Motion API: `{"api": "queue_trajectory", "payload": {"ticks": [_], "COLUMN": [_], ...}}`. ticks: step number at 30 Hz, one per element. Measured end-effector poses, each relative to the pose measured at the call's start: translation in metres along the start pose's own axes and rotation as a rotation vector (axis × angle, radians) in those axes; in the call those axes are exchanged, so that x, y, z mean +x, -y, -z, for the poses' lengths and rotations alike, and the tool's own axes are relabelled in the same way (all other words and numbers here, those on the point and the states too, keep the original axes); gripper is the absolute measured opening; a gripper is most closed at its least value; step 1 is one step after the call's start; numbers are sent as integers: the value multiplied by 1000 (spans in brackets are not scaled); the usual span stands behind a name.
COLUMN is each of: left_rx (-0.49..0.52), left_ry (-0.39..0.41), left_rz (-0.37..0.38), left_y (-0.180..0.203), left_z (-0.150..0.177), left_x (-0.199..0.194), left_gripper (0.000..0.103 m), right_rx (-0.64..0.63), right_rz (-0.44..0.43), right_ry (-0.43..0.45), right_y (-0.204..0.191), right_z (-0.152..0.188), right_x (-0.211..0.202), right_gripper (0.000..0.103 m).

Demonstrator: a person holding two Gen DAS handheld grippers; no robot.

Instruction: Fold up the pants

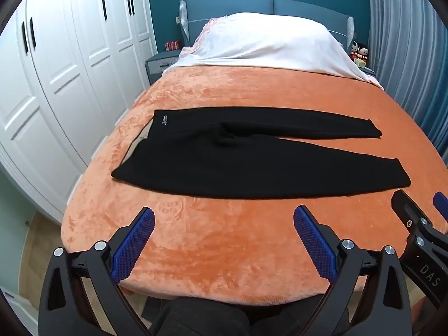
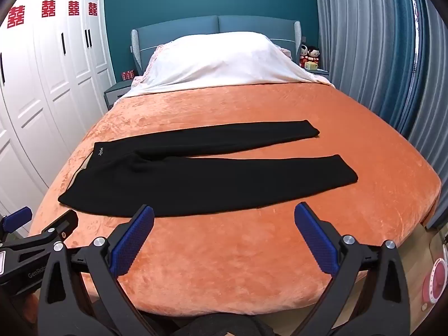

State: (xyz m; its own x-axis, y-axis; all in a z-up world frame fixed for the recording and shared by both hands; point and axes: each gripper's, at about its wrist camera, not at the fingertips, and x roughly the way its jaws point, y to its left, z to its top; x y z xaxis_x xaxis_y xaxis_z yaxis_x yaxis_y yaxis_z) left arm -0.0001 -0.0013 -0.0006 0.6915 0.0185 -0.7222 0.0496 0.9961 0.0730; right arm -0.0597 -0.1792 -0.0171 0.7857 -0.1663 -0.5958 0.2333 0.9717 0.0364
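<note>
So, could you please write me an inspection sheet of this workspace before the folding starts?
Surface: bed with orange blanket, smooth; white cover at the head end.
Job's things: black pants lie flat across the bed, unfolded, waistband on the left, legs spread apart to the right.
Clutter: nothing seen on the blanket besides the pants.
Grippers: left gripper and right gripper both open, empty, short of the pants' near edge.
Cables: nothing seen.
Surroundings: white wardrobe on the left, curtain on the right, dolls on a nightstand.
</note>
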Motion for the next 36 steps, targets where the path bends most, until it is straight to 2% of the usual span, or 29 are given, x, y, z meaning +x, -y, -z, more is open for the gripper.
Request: {"api": "queue_trajectory", "payload": {"ticks": [8,36], "left_rx": [18,3], "left_ry": [8,-9], "left_rz": [2,11], "left_y": [9,2], "left_z": [3,2], "left_x": [-7,-9], "left_gripper": [98,98], "right_rx": [24,23], "right_rz": [-25,-4], "right_ry": [-3,-14], "right_y": [0,-1], "right_z": [1,5], "right_x": [-4,-4], "right_gripper": [98,98]}}
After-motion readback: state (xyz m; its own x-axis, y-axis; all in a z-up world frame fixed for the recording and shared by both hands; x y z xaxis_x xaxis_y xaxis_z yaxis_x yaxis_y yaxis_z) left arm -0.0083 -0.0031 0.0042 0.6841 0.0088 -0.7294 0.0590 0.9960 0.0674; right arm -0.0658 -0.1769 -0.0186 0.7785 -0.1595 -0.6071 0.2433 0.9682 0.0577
